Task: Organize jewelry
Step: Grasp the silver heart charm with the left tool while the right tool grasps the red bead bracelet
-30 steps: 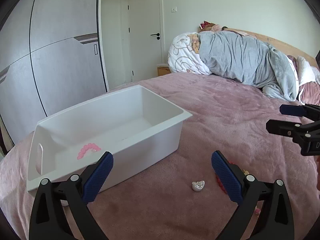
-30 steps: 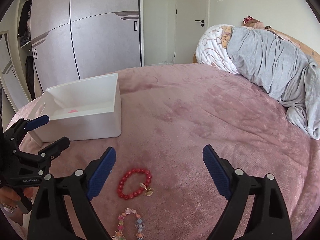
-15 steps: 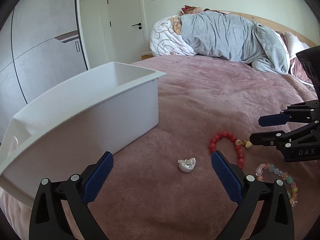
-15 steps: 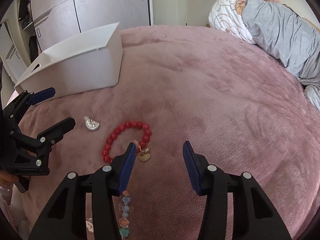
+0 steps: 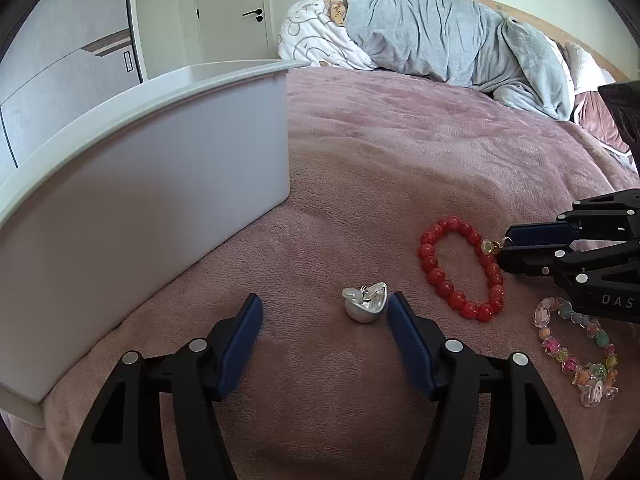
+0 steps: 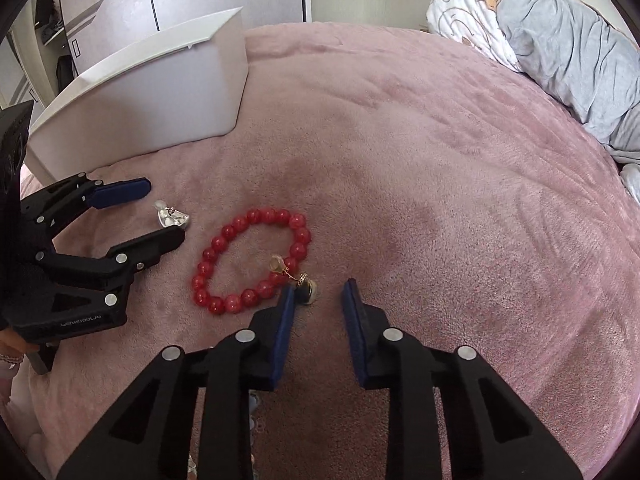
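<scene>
Left wrist: my left gripper (image 5: 324,316) spread, closing round silver charm (image 5: 365,307), small, hard, slippery (pinch mid-body). Right gripper (image 6: 318,300) closing by red bracelet (image 6: 248,258) charm, nothing pinched yet.

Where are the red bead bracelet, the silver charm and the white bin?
red bead bracelet (image 5: 436,276), left wrist view, a bead on its left side
silver charm (image 5: 365,306), left wrist view, its rounded body
white bin (image 5: 160,184), left wrist view, its near outer wall
</scene>
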A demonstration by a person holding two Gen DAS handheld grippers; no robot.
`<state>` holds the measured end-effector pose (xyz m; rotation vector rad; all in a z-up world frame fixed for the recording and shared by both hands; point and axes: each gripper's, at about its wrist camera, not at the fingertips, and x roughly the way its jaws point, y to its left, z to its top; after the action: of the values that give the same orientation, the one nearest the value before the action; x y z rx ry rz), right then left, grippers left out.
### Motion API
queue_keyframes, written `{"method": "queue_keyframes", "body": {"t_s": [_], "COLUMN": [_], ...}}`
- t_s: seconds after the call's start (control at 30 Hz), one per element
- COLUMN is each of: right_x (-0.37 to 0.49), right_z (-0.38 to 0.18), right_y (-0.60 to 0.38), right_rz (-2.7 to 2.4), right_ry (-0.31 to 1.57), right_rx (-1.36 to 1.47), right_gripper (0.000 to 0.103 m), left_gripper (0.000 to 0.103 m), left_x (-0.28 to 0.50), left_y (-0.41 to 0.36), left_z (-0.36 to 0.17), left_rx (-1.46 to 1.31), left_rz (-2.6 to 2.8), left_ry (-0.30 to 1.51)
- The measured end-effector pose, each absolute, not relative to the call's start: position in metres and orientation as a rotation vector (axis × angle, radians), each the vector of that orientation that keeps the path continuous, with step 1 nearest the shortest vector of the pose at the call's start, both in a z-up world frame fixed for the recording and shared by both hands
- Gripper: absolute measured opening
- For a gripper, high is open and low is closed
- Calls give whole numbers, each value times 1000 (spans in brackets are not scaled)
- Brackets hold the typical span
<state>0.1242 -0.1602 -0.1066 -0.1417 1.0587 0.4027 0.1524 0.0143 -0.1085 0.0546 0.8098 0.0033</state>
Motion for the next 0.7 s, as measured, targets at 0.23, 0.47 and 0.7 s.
{"method": "queue_keyframes", "body": {"t_s": [0.23,0.47,0.7], "right_x": [123,119,120], "right_z": [-105,-103,-92], "right_y": [-159,-158,-160], "right_rz": [413,418,417], "right_ry": [1047,1038,1023], "right_rx": [-143,-148,-119], "right_gripper": [12,12,12], "left_gripper": [47,24,24], "left_x": [152,152,145], "left_y": [23,37,45], "left_z": [-110,-111,-106], "left_rx": [0,-93,-144], "left_rz": [-15,-43,-55], "left_ry": [806,805,787]}}
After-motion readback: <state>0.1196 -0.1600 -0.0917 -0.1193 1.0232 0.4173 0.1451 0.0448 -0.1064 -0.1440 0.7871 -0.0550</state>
